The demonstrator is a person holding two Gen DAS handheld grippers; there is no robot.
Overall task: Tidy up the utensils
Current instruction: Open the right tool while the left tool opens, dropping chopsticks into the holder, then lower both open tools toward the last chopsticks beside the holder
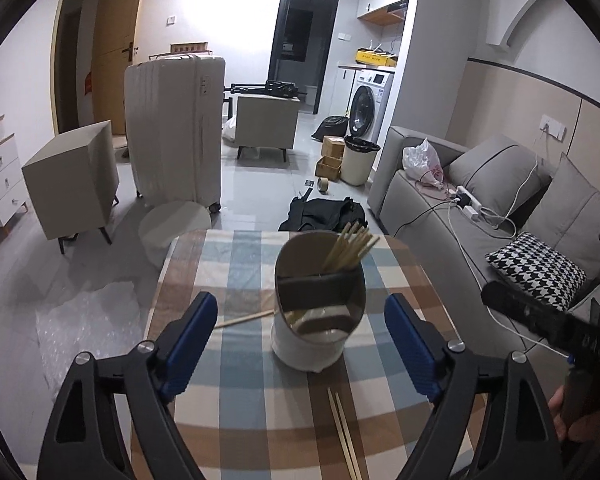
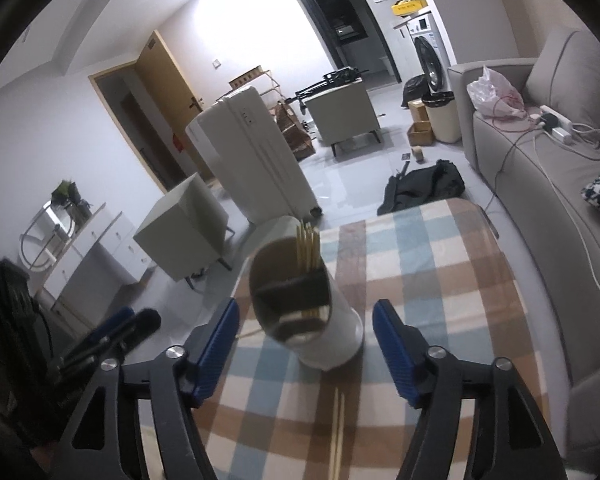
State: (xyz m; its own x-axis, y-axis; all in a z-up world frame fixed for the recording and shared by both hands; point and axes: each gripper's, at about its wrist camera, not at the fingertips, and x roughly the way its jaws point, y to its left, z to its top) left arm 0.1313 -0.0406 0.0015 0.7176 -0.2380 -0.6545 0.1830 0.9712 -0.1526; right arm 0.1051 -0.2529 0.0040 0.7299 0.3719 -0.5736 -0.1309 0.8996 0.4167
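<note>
Dim room — wall glare, fisheye-bent edges.

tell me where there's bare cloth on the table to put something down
Bare checked tablecloth lies in front of the utensil holder, between it and the near edge, left of the chopstick pair. The strip beyond the holder is also free. A single chopstick lies just left of the holder, so that side is tighter.

The right gripper (image 2: 306,346) hangs with jaws wide apart and empty over the checked counter (image 2: 440,280). Beyond it stands a white holder (image 2: 332,340) of chopsticks (image 2: 307,250) (two more (image 2: 337,432) lie nearer).
</note>
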